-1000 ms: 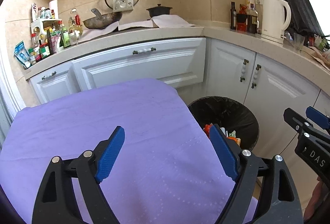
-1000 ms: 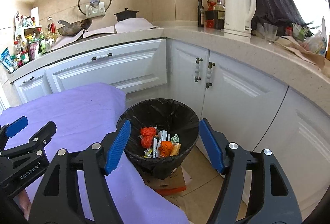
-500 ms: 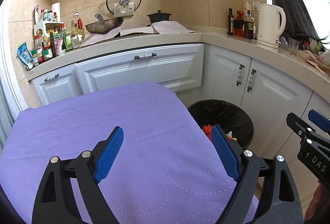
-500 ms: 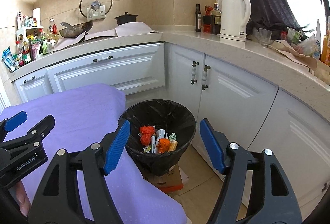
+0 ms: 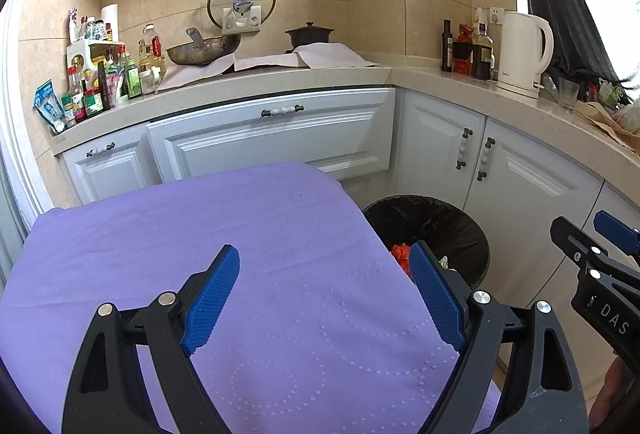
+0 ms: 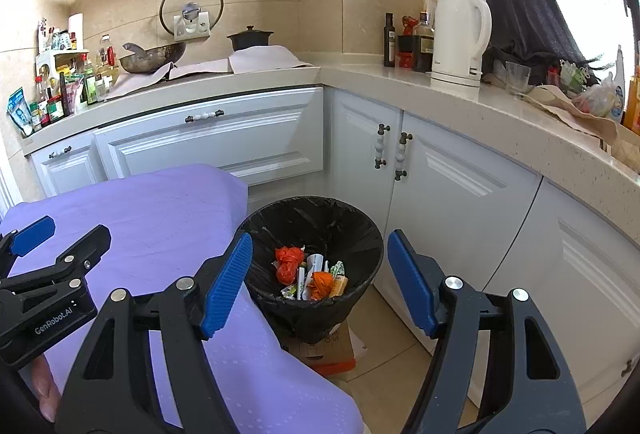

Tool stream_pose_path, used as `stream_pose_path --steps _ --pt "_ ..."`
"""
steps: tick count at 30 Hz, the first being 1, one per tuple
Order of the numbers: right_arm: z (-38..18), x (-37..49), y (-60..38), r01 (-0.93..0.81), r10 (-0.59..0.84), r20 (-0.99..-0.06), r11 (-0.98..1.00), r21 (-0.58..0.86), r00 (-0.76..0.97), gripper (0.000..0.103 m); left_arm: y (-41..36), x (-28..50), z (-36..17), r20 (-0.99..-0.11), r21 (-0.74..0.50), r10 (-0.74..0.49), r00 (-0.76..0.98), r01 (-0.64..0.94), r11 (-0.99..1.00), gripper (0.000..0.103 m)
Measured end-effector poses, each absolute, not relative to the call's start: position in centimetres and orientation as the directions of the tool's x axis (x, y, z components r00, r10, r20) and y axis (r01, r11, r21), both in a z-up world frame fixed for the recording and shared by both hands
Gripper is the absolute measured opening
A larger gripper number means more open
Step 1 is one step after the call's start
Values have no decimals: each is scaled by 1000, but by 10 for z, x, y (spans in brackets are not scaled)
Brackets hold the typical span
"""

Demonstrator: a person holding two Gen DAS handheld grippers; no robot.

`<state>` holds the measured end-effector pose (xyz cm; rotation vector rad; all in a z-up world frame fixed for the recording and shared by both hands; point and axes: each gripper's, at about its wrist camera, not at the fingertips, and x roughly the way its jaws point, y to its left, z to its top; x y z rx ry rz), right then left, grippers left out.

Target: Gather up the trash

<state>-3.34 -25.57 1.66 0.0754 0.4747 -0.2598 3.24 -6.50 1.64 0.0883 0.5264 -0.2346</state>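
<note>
A black-lined trash bin (image 6: 312, 234) stands on the floor beside the purple-clothed table (image 6: 152, 218). It holds orange wrappers (image 6: 289, 264) and several paper scraps. My right gripper (image 6: 320, 282) is open and empty, raised above and in front of the bin. My left gripper (image 5: 324, 290) is open and empty above the purple cloth (image 5: 200, 234); the bin (image 5: 436, 230) shows to its right. Each gripper appears at the edge of the other's view: the right (image 5: 600, 274), the left (image 6: 44, 274).
White cabinets (image 6: 440, 186) and a beige counter (image 6: 460, 94) wrap around the corner behind the bin. On the counter stand a white kettle (image 6: 460, 38), bottles, a wok (image 6: 152, 60) and a black pot. A cardboard piece (image 6: 332, 350) lies under the bin.
Both grippers have drawn back and upward a little; the bin and table appear slightly farther and lower. Both stay open and empty.
</note>
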Motion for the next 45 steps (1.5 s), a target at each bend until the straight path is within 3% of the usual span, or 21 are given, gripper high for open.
stream_pose_path --steps 45 --pt "17 -32 -253 265 -232 -461 964 8 857 69 -64 31 15 -515 8 -207 832 246 969 84"
